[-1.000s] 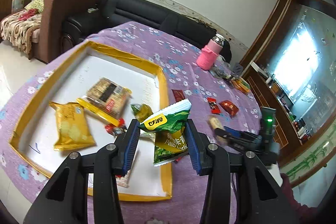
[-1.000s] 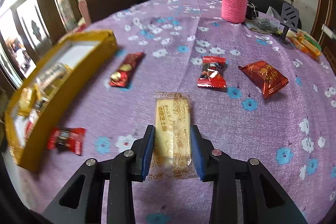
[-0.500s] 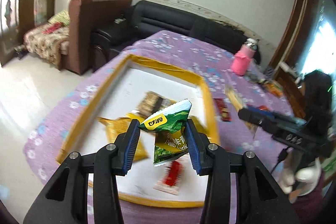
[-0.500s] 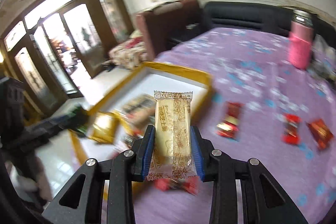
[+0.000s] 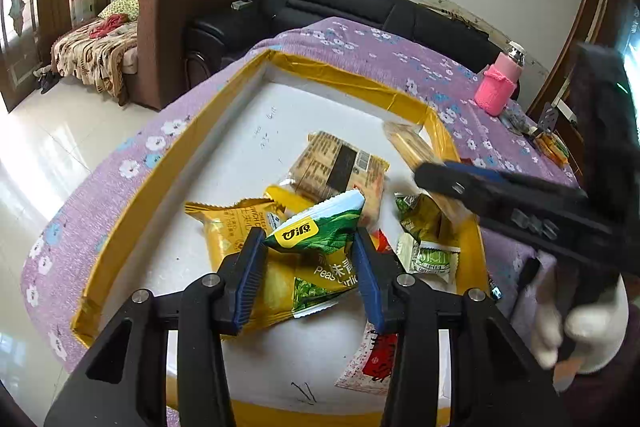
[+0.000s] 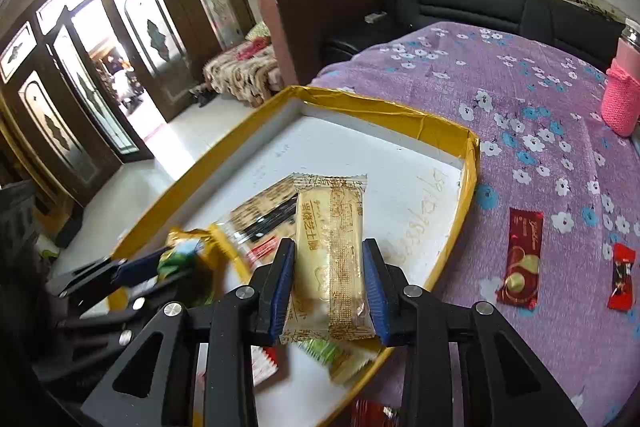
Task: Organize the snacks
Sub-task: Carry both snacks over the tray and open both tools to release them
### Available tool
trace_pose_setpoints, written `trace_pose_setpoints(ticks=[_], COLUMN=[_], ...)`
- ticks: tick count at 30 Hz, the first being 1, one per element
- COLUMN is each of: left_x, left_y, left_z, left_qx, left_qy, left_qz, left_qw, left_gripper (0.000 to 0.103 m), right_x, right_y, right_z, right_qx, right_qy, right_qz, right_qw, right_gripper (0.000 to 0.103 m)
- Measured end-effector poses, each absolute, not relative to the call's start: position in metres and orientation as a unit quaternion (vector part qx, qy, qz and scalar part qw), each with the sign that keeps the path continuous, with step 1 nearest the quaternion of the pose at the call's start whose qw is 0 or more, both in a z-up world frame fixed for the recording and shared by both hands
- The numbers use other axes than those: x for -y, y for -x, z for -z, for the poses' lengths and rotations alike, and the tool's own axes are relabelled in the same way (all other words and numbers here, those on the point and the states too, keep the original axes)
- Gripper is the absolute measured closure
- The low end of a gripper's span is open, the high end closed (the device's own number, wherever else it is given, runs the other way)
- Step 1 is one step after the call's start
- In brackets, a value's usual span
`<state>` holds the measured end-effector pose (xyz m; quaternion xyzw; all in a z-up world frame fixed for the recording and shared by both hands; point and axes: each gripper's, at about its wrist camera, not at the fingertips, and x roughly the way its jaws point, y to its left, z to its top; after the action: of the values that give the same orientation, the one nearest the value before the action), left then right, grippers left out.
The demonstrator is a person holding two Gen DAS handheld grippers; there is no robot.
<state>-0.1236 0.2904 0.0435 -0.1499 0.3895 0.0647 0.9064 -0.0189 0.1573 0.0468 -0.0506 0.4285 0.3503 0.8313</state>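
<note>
My left gripper (image 5: 310,267) is shut on a green pea-snack packet (image 5: 324,239) and holds it above the yellow-rimmed white tray (image 5: 160,167). My right gripper (image 6: 330,285) is shut on a long pale wafer-biscuit packet (image 6: 332,247), also above the tray (image 6: 400,115); it shows in the left wrist view (image 5: 436,177) over the tray's right side. In the tray lie a yellow cracker pack (image 5: 236,227), a brown biscuit pack (image 5: 336,167), a small green packet (image 5: 424,223) and a red-and-white sachet (image 5: 372,359).
On the purple flowered tablecloth (image 6: 520,107) right of the tray lie a dark red bar wrapper (image 6: 520,259) and a red candy (image 6: 622,279). A pink-sleeved bottle (image 6: 622,95) stands at the far right. Sofas (image 5: 340,7) stand beyond the table.
Both grippers have swung over the tray with their packets. The right gripper lifted the wafer packet off the tablecloth and carried it left; it now appears in the left wrist view.
</note>
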Motion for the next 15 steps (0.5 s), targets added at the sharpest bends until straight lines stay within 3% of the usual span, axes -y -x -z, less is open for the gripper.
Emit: trace_pose_setpoints(ticks=[9, 15], left_x=[-0.289, -0.273], left_y=[0.137, 0.152], left_z=[-0.055, -0.077], left_qx=[-0.383, -0.359], left_qy=[0.157, 0.099], left_qz=[-0.064, -0.143], left_qw=[0.908, 0.917], left_gripper=[0.057, 0.039], right_x=[-0.174, -0.145], right_y=[-0.016, 0.005], right_z=[-0.035, -0.059], right_qx=[-0.454, -0.423], right_qy=[0.040, 0.017], right_qz=[-0.324, -0.323], right_qw=[0.829, 0.846], right_gripper=[0.061, 0.053])
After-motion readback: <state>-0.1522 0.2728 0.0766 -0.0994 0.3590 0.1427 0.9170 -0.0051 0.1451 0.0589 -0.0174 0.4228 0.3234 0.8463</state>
